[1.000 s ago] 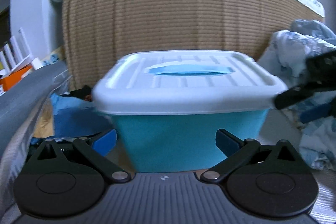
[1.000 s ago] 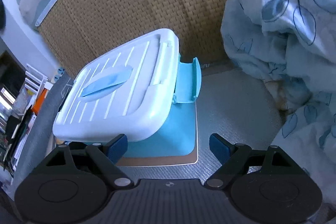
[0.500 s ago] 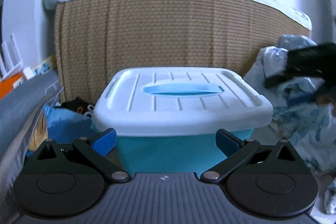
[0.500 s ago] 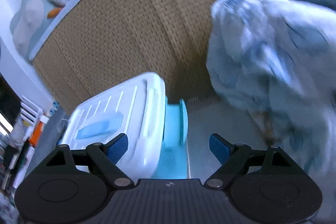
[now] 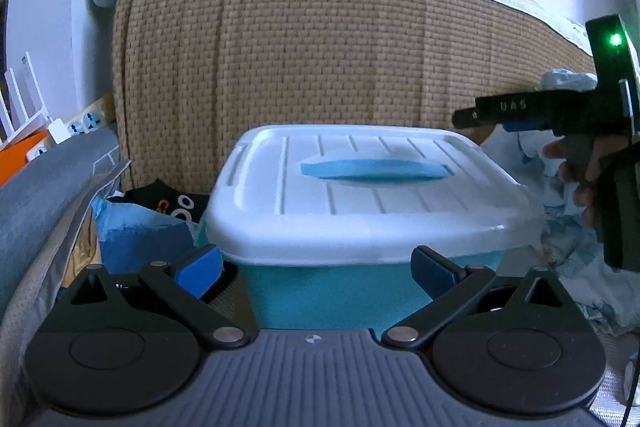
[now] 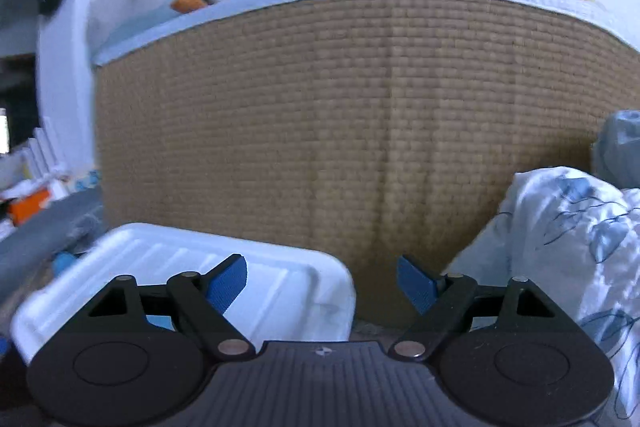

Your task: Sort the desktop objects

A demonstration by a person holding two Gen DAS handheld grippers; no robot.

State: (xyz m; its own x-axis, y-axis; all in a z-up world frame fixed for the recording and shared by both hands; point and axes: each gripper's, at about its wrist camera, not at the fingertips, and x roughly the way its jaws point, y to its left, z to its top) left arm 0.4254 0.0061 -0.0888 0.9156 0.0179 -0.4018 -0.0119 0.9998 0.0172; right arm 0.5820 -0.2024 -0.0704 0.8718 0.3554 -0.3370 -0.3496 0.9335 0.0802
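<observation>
moved: both views now sit higher than a second ago; right tongs (image 6: 320, 277) have swung up off the box side to face the woven headboard (image 6: 360, 131); right-side latch no longer in its view.
box position: teal storage box (image 5: 360, 295) with white lid (image 5: 372, 203) sits dead ahead at 12 o'clock of left tongs (image 5: 316, 267), front wall between the pads but not touched.
from right tongs: lid at 8 o'clock, low and left, beside the patterned duvet (image 6: 572, 227).
nearer: left, I judge.
long axis: lid's blue handle (image 5: 374, 171) runs 9-to-3 across the left view; box squarely front-on.
left tongs: released, spread wide, nothing held.
right tongs: released, empty; also seen at 3 o'clock in left view, above the lid's right edge.
</observation>
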